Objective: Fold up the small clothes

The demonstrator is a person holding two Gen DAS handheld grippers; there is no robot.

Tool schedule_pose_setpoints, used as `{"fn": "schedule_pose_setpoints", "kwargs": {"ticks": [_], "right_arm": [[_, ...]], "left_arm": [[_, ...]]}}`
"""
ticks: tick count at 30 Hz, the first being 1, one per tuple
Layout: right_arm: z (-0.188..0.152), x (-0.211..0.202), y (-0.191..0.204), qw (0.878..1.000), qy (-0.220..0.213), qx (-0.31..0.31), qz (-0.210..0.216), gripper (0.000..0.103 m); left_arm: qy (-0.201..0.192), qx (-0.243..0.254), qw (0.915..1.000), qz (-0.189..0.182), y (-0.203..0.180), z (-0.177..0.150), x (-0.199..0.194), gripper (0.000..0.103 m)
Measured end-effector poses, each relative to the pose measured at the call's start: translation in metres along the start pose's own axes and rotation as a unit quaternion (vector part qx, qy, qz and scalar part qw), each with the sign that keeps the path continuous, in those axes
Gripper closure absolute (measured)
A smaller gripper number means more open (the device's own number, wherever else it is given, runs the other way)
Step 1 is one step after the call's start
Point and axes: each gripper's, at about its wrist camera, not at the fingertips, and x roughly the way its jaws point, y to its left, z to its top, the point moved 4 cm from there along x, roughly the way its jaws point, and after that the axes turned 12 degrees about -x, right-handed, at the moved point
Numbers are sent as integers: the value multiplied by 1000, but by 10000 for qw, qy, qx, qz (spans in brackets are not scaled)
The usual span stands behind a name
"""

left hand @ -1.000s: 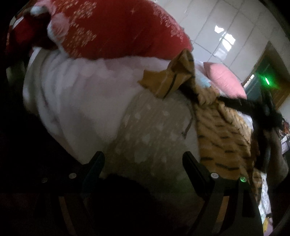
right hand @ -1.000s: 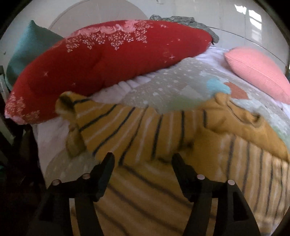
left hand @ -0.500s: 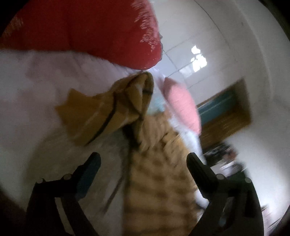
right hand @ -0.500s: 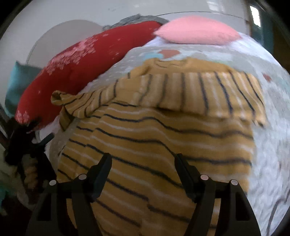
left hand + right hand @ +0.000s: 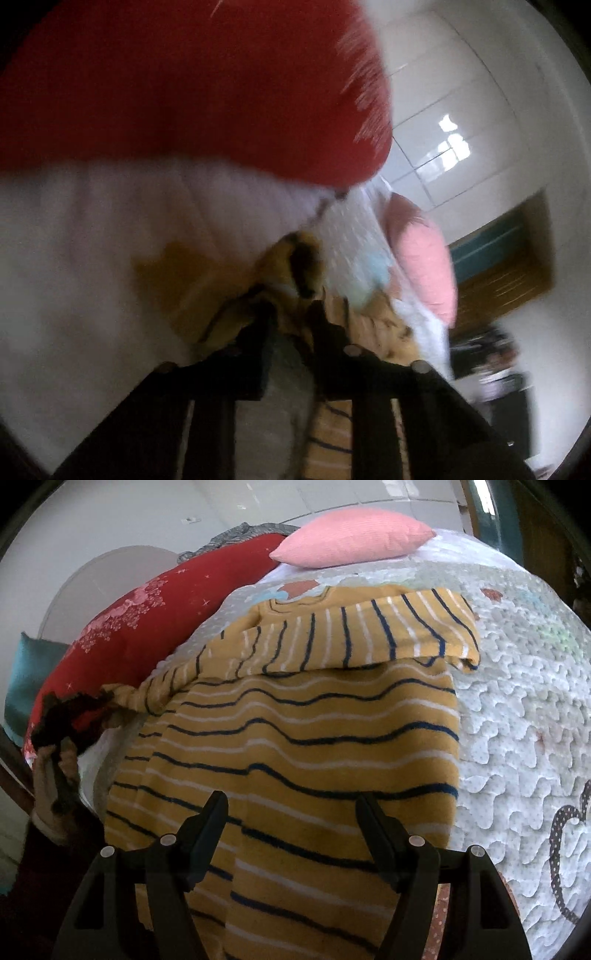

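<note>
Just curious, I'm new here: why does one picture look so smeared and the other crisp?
Left wrist view: motion blur smears the red pillow and shirt; glare on wall tiles. Right wrist view: sharp stripes, fisheye bulges the quilt.

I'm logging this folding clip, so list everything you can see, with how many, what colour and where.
Striped top: one, mustard with navy and white stripes, spread on the bed, right sleeve folded across the chest, left sleeve end pinched in the left gripper.
Quilt: one, pale with pastel patches, covering the bed.
Red pillow: one, red with pale print, along the bed's left side in the right wrist view.
Pink pillow: one, at the far end of the bed.
Teal cushion: one, behind the red pillow.
Grey cloth: one, beyond the red pillow.
Left gripper: black, just closed on the sleeve.
Right gripper: black, open over the top's hem.
</note>
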Motion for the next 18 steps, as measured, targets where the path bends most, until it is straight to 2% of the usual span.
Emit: {"fn": "schedule_pose_setpoints", "kwargs": {"ticks": [1, 2, 3, 6, 9, 12, 13, 14, 16, 18], "right_arm": [[0, 1, 1, 10000, -3, -30, -9, 27], [0, 3, 2, 10000, -8, -65, -5, 27], [0, 4, 3, 10000, -10, -75, 9, 27], [-3, 5, 2, 10000, -48, 0, 66, 27], [-7, 5, 1, 9999, -85, 60, 106, 27], [-5, 3, 3, 9998, -94, 42, 194, 27], [-1, 2, 6, 9997, -105, 2, 237, 27], [3, 2, 10, 9995, -122, -49, 293, 27], [13, 3, 20, 9990, -115, -189, 396, 27], [30, 12, 39, 9974, -52, -482, 528, 27]], "left_arm": [[-211, 207, 9995, 134, -8, 6, -10, 103], [-466, 445, 9975, 297, -16, 15, -19, 103], [-892, 794, 9913, 559, -28, 27, -35, 103], [-1639, 1347, 9716, 1048, -51, 53, -64, 103], [-1798, 1482, 9659, 1129, -64, 72, -75, 103], [-1705, 1582, 9676, 985, -79, 62, -79, 99], [-1672, 1611, 9681, 942, -79, 52, -80, 85], [-1646, 1631, 9686, 901, -79, 45, -82, 60], [-1682, 1638, 9689, 787, -72, 18, -91, 30], [-1691, 1650, 9691, 712, -64, -11, -91, 25]]}}
